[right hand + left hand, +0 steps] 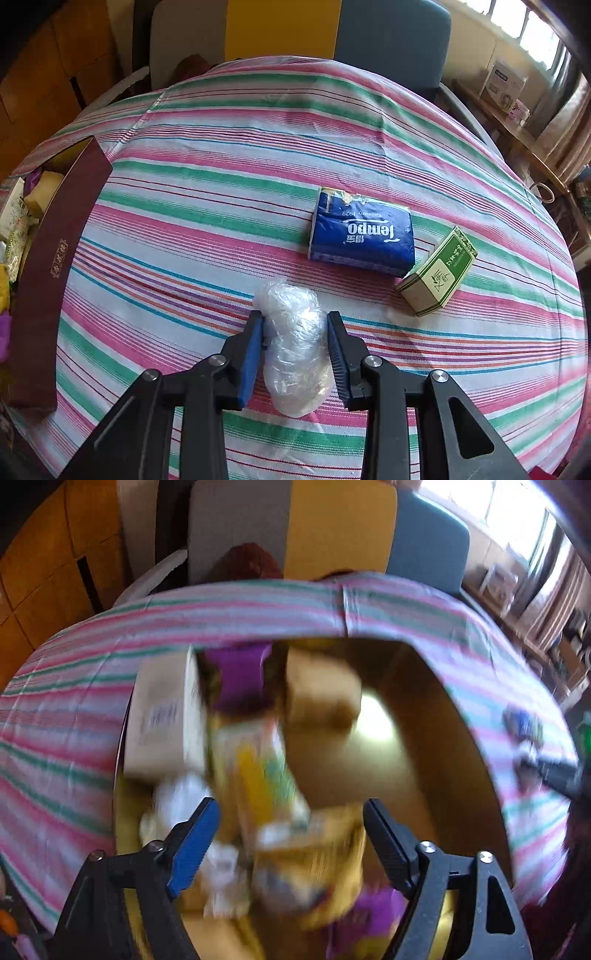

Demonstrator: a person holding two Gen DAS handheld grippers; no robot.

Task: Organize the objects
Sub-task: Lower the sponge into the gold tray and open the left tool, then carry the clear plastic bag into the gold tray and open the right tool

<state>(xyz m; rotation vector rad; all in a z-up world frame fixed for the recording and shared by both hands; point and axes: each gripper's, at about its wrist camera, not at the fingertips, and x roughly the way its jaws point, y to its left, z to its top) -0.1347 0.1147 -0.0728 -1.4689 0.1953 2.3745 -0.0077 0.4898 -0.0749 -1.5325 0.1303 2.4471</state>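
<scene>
My right gripper [295, 332] is closed around a clear plastic-wrapped bundle [293, 347] that rests on the striped tablecloth [221, 177]. A blue Tempo tissue pack [364, 230] and a green-and-white small box [439, 271] lie beyond it to the right. A dark red box [51, 266] stands at the left. In the blurred left wrist view, my left gripper [290, 812] is open above that box's brown inside [402, 731], over a yellow packet [314, 856], a cardboard box [162, 716], purple items and white wrappers.
Chairs with grey, yellow and blue backs [280, 29] stand behind the table's far edge. A wooden shelf with a white carton [504, 86] runs along the right under a window. Wooden cabinets [48, 565] are at the left.
</scene>
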